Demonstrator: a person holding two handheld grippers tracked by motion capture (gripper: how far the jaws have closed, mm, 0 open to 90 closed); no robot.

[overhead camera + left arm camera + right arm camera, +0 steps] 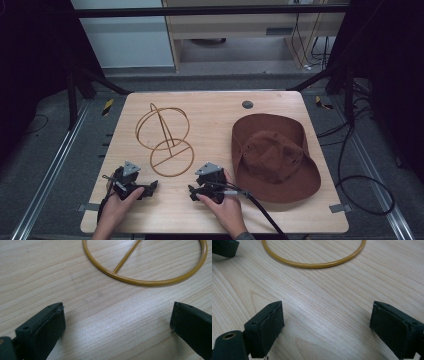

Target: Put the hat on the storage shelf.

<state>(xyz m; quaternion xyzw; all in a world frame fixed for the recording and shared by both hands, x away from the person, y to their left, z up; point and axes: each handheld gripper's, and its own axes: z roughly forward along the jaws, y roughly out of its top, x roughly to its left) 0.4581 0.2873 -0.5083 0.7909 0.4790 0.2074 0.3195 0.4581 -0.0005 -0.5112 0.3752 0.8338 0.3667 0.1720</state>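
Left gripper point(131, 183): jaws spread wide over bare wood, nothing between them, near the front edge of the tabletop point(220, 215) toward its left corner. Right gripper point(210, 184): jaws likewise spread, nothing pinched, near the front edge around the middle. Two grippers in all, one per hand, both low over the table, jaws aimed toward the far edge. Left hand point(117, 202) and right hand point(226, 207) wrapped around the grips from the front edge, forearms cut off at the picture's bottom.

Just beyond the jaws: one wire stand point(167, 140), yellow-brown, left of centre, flat ring base nearest the grippers, upright hoops behind. In the left gripper view only the near arc of the base point(145, 281) and one spoke seen, the rest cut off at the top; same near arc in the right gripper view point(312, 265), with a corner of the other gripper at top left.

One brown hat point(275, 157), brim up, on the right half of the tabletop, brim close to the right hand; its inside hard to make out in shadow.
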